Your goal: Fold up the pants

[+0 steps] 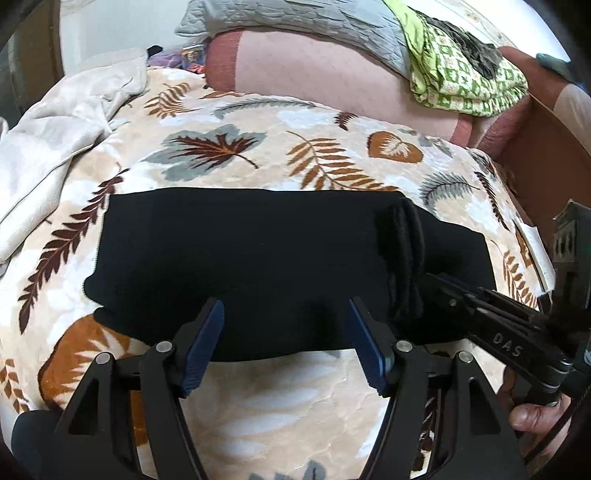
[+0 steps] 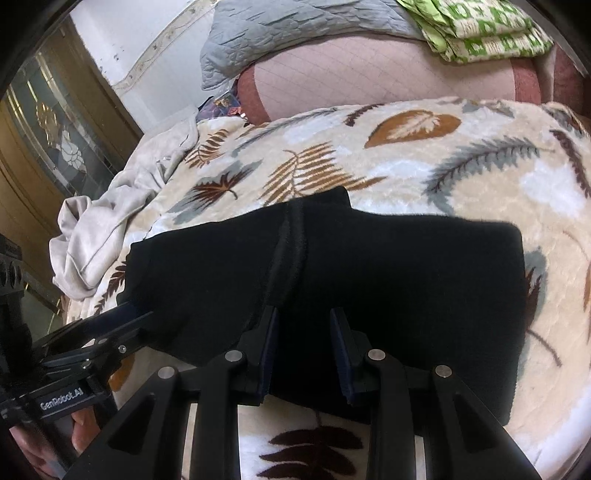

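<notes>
Left wrist view: one pair of black pants (image 1: 258, 266) lies folded into a wide dark block on the one leaf-print blanket (image 1: 258, 147) that covers the bed, with a ribbed band standing on its right part. The left gripper (image 1: 286, 314) hangs over the near edge of the pants, its two blue pads (image 1: 207, 347) spread wide with only flat cloth below them, pinching nothing. The right gripper (image 1: 436, 284) enters from the right of the pants, its tips over the cloth beside the band; a hand (image 1: 535, 417) holds it. Beyond the pants lie one pink pillow (image 1: 332, 70), one grey quilted cover (image 1: 295, 18) and one green patterned cloth (image 1: 465, 77); left of the pants, one beige garment (image 1: 55, 140).

Right wrist view: the pants (image 2: 388, 277) fill the middle of the blanket (image 2: 443, 166). The right gripper (image 2: 303, 314), jaws partly apart, stands over the near half of the pants, gripping nothing I can make out. The left gripper (image 2: 129, 314) lies at the left edge of the pants
</notes>
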`<state>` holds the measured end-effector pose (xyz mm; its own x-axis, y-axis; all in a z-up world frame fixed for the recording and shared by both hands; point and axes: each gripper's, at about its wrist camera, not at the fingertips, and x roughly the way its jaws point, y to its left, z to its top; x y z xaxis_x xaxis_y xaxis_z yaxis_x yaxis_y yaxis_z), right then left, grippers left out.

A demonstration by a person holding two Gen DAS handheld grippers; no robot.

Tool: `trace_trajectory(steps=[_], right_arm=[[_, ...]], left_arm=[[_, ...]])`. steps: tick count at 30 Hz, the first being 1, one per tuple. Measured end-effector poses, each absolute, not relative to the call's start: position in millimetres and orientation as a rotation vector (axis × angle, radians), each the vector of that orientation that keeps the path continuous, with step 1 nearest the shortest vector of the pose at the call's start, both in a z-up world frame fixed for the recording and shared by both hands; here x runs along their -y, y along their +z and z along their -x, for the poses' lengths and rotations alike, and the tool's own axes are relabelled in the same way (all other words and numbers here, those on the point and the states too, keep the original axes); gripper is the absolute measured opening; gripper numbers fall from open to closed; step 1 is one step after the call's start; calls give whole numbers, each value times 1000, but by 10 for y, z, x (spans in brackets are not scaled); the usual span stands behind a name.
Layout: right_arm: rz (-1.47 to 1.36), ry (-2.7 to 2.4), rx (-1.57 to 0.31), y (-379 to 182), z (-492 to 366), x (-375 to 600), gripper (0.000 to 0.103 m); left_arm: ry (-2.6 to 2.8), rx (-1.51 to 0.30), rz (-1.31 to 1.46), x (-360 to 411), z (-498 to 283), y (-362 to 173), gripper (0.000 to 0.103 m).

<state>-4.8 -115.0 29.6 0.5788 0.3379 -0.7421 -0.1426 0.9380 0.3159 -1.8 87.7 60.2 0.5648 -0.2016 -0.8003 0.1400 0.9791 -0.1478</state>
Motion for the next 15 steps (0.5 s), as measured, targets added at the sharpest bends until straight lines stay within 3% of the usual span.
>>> trace_trajectory(steps=[2, 5, 12, 15], right_arm=[[-220, 298, -897, 372, 53, 1111, 35], [-195, 352, -858, 510, 20, 988, 48], [-146, 468, -859, 625, -306, 596, 50], [-148, 514, -876, 643, -504, 411, 58]], left_arm=[[-186, -952, 87, -950, 27, 606, 69], [-140, -955, 163, -1165, 71, 605, 77], [5, -977, 340, -1735, 118, 514, 79], [58, -998, 412, -1911, 132, 431, 79]])
